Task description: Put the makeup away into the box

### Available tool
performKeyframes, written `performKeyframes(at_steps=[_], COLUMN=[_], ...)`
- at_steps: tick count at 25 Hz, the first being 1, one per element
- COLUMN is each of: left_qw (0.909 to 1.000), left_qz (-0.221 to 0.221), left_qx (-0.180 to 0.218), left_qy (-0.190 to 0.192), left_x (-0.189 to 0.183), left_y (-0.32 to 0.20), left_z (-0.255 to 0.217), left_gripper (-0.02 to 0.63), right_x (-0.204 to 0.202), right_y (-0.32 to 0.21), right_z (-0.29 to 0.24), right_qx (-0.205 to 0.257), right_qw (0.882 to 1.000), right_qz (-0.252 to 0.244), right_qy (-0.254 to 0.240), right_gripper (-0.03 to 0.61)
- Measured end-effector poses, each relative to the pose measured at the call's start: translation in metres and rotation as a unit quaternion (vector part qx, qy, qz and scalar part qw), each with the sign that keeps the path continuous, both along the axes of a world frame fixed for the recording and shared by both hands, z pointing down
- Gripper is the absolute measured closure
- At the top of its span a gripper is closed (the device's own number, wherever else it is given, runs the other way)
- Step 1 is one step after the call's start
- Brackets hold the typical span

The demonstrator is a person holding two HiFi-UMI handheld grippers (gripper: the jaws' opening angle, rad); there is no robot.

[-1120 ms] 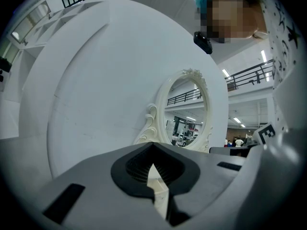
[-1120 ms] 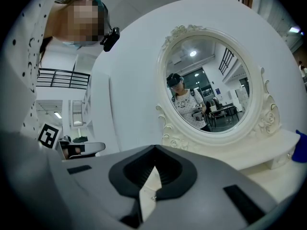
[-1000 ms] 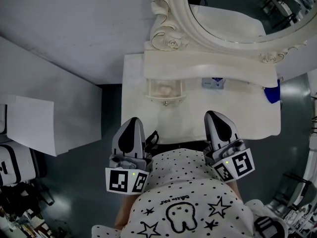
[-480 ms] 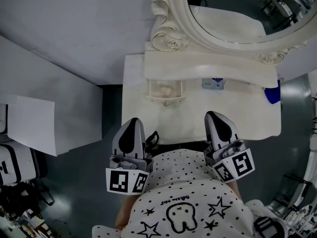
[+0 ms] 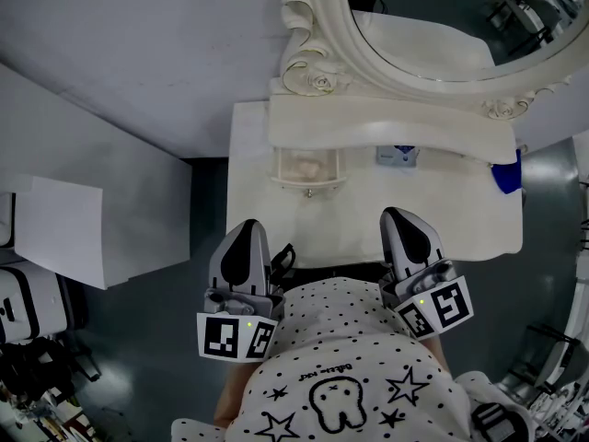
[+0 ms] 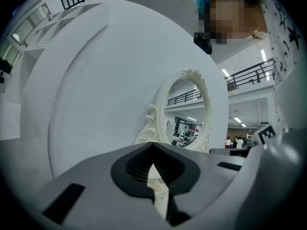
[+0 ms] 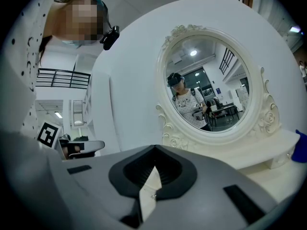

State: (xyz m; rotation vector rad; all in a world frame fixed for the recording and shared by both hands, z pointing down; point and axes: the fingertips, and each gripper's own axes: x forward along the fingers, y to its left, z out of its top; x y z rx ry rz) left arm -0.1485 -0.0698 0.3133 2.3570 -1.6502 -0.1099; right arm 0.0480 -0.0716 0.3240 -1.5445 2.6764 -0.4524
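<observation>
In the head view a small blue-and-white makeup item (image 5: 398, 154) lies on the white vanity table (image 5: 368, 215), just below the mirror's shelf. Left of it a small open box-like drawer (image 5: 308, 167) holds something pale pink. My left gripper (image 5: 244, 228) hovers at the table's near left corner, shut and holding nothing. My right gripper (image 5: 398, 215) is over the near edge further right, also shut and holding nothing. Both stay close to my body, well short of the makeup. Each gripper view shows closed jaws, left (image 6: 152, 147) and right (image 7: 154, 151), pointing at the mirror.
An ornate oval mirror (image 5: 433, 53) stands at the back of the table. A blue object (image 5: 504, 173) sits at the table's right end. A white panel (image 5: 64, 228) and cluttered gear (image 5: 28, 320) lie to the left over dark floor.
</observation>
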Motion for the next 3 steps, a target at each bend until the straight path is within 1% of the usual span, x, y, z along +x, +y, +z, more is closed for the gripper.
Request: performKeyframes(at_steps=[3], left_qw=[1.0000], left_qz=[0.000], left_qx=[-0.001], left_qy=[-0.001], left_x=[0.0014], left_y=[0.0019], left_z=[0.0009], left_gripper=[0.615], right_x=[0.0019], right_y=[0.0016], right_z=[0.0009], right_qx=[0.000], right_qw=[1.000], right_qz=[0.000], right_qy=[0.000], right_gripper=[0.571])
